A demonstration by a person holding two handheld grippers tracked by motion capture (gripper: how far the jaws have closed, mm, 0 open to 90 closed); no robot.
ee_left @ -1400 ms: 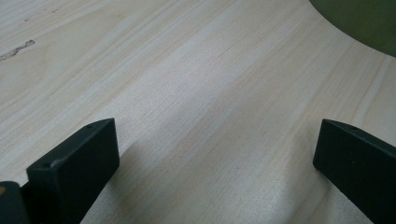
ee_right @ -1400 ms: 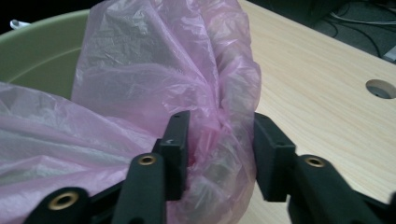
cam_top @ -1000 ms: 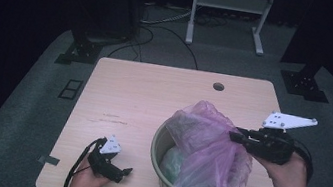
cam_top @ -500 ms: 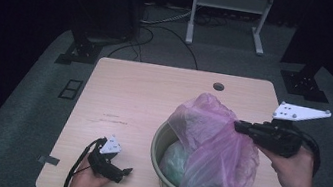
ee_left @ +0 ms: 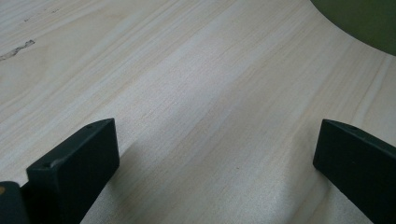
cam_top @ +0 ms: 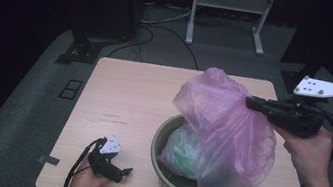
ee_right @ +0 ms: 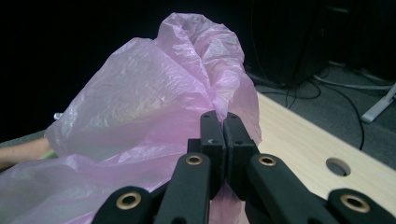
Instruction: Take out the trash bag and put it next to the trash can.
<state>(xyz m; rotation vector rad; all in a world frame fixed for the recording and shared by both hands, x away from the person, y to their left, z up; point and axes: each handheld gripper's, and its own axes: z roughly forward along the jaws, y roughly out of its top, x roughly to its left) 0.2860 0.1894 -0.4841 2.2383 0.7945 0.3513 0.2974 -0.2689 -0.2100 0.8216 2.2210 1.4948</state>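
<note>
A pink translucent plastic bag (cam_top: 225, 128) stands lifted out of a green ribbed bin (cam_top: 167, 174) on the wooden table (cam_top: 128, 97); something pale green shows through the bag's lower part. My right gripper (cam_top: 249, 102) is shut on the bag's upper right edge, its jaws having just closed on the film, and holds it up above the bin. In the right gripper view the right gripper (ee_right: 224, 123) pinches the pink bag (ee_right: 140, 107) between pressed jaws. My left gripper (cam_top: 125, 173) rests low at the table's front left, open, with bare wood between its fingers (ee_left: 79, 158).
The green bin's rim (ee_left: 364, 23) shows at the far right of the left gripper view. A round hole (ee_right: 339, 166) pierces the table near its far edge. A white stand (cam_top: 228, 12), cables and dark equipment sit on the floor beyond the table.
The right gripper has risen with the bag's edge, pulling the pink bag taller and farther out of the bin. The left gripper has stayed where it was.
</note>
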